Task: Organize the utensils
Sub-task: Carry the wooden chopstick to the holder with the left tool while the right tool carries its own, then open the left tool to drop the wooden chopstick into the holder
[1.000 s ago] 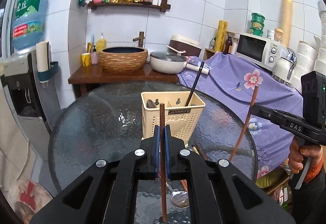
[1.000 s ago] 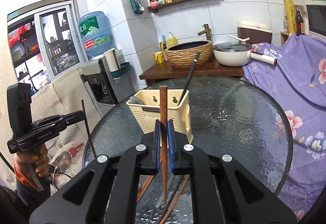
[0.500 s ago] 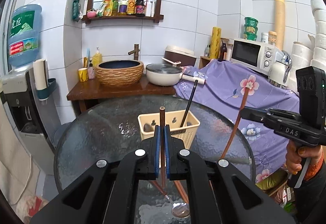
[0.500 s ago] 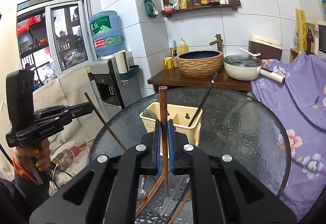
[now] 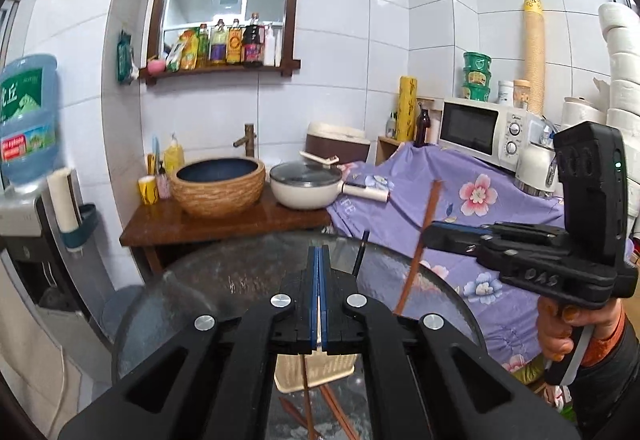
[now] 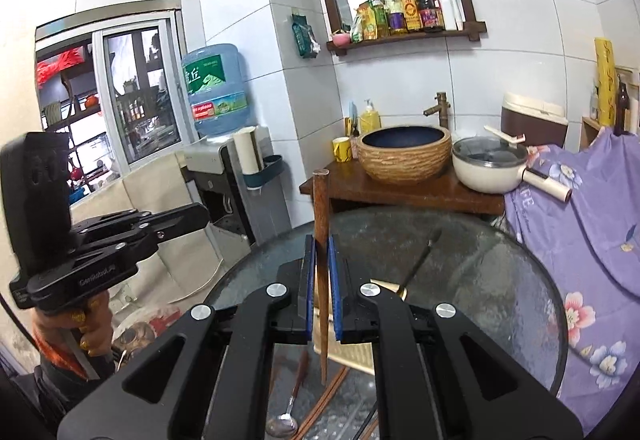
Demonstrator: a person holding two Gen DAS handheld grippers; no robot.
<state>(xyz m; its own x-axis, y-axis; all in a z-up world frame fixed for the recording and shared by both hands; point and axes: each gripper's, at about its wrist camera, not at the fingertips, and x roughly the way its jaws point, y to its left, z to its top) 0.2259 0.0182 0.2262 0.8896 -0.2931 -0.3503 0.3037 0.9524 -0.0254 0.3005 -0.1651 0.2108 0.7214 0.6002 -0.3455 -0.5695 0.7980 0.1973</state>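
Note:
My left gripper (image 5: 319, 260) is shut on a thin brown chopstick (image 5: 307, 396); only its lower end shows below the jaws, over the cream utensil basket (image 5: 316, 372). My right gripper (image 6: 321, 252) is shut on another brown chopstick (image 6: 321, 240), held upright and high above the round glass table (image 6: 480, 280). The right gripper also shows in the left wrist view (image 5: 436, 236) with its chopstick (image 5: 420, 240). A black chopstick (image 6: 418, 264) stands in the basket (image 6: 360, 354). A spoon (image 6: 286, 412) and loose chopsticks (image 6: 320, 408) lie on the glass.
A wooden counter (image 5: 224, 224) behind the table holds a woven basin (image 5: 220, 187) and a white lidded pot (image 5: 308, 187). A purple flowered cloth (image 5: 472, 199) covers the right side, with a microwave (image 5: 480, 131). A water dispenser (image 6: 224, 175) stands left.
Both grippers have risen well above the table with their chopsticks. The left chopstick has slid down in the jaws and no longer sticks up above them. The basket now sits under the grippers.

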